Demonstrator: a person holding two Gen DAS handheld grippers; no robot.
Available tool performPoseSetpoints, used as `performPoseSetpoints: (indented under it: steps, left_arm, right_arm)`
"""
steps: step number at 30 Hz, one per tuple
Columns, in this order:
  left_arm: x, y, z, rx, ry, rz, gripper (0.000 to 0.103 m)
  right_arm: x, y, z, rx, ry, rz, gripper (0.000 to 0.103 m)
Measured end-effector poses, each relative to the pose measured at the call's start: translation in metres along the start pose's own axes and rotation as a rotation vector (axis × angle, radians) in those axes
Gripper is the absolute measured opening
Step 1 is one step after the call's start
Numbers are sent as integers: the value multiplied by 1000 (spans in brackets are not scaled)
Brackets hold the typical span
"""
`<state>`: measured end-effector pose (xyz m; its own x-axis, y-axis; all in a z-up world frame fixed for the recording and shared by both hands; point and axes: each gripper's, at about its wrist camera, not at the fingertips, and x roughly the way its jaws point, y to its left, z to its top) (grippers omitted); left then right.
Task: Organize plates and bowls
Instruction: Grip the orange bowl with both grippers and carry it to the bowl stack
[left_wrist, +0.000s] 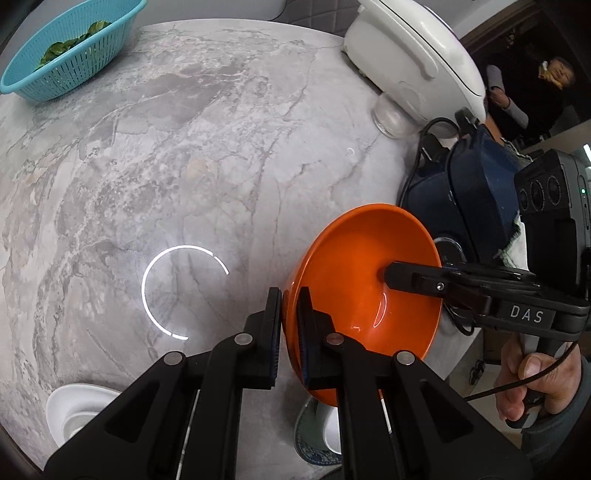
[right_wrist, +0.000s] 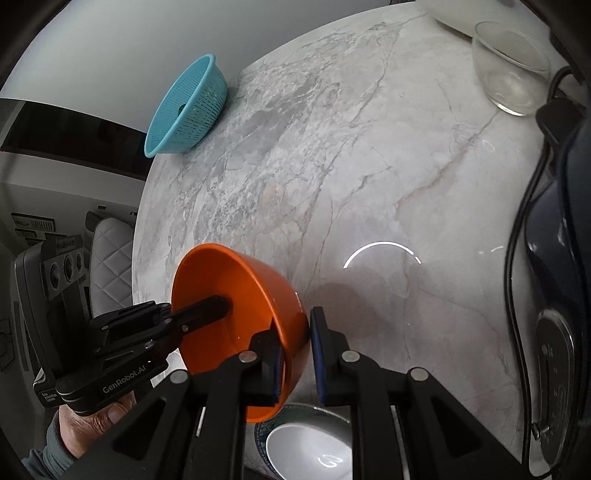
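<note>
Two sets of tongs clamped on one orange bowl (left_wrist: 354, 295), held tilted above the grey marbled counter (left_wrist: 184, 147). Left tongs (left_wrist: 290, 325) pinching the bowl's near wall, one pad outside, one pad inside. Right tongs (right_wrist: 295, 354) pinching the opposite wall the same way, rim caught between the two pads.

Seen from the left tongs, going left to right: teal basket (left_wrist: 70, 55) with green leaves far ahead on the left; white bowl (left_wrist: 79, 410) close below on the left side; bright ring of reflected light on the counter just ahead; orange bowl right at the tips; patterned plate (left_wrist: 310, 439) carrying another white bowl (left_wrist: 330, 430) directly beneath the orange one; clear glass (left_wrist: 391, 118) and white appliance (left_wrist: 417, 55) far ahead on the right; dark blue appliance (left_wrist: 476, 192) with a black cable beyond the right tongs; hand (left_wrist: 532, 380) gripping the right handle at the far right.

Seen from the right tongs: hand (right_wrist: 92, 421) on the left handle at lower left, basket far ahead left, glass far ahead right, dark appliance along the right edge.
</note>
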<state>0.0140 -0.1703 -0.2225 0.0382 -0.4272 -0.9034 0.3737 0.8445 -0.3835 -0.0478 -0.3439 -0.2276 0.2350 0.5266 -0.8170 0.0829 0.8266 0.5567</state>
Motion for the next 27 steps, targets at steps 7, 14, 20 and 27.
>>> performPoseSetpoints:
  steps: [7, 14, 20, 27]
  left_arm:
    - [-8, -27, -30, 72, 31, -32, 7]
    - [0, -51, -71, 157, 70, -28, 7]
    - [20, -57, -105, 193, 113, -10, 7]
    - [37, -57, -122, 211, 134, 18, 7]
  right_arm:
    - [-27, -4, -45, 55, -28, -6, 15]
    - [-36, -14, -97, 125, -39, -11, 15]
    - [-26, -27, -132, 179, -25, -22, 15]
    - [-15, -32, -149, 175, -7, -70, 15]
